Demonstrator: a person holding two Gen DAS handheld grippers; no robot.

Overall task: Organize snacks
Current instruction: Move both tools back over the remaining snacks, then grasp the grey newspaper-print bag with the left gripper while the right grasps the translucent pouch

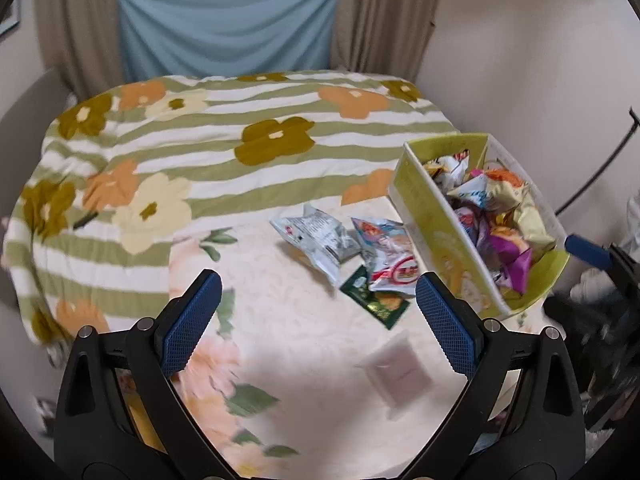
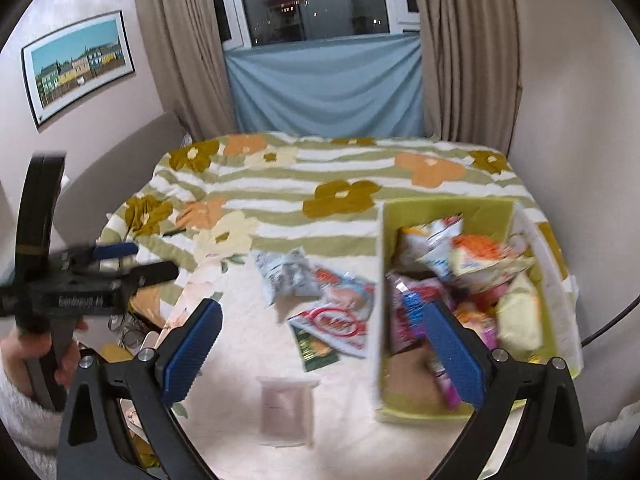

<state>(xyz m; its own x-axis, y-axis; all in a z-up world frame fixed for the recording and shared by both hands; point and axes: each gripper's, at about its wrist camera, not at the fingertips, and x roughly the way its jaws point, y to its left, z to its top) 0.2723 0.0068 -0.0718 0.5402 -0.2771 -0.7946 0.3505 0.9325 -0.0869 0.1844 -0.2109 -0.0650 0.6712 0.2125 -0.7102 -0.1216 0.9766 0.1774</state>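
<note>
Bedroom, with drawn curtains and a blue cloth below a dark window at the far end. Looked down on a bed spread with a striped flower quilt and, nearer, a pale floral sheet. Found the green box at the right of the sheet, toward the wall side of the bed, already heaped with snack packets. Counted four loose ones just left of it: a silver packet, a red-and-white packet overlapping it, a dark green sachet tucked partly under that, and a pale flat packet nearest the cameras, apart from the rest. Held the left gripper and the right gripper both spread wide and empty, above the sheet, touching nothing.

Judged as between picks: most snacks boxed, four left out. Called next for a descent onto one loose packet, probably the pale flat one for lying alone, then a pinch across its thin edge and a lift over the box's near wall.

Had ample bare sheet on the left for an approach. Looked tighter on the right, with box wall, overlapping packets and the other gripper close together.
</note>
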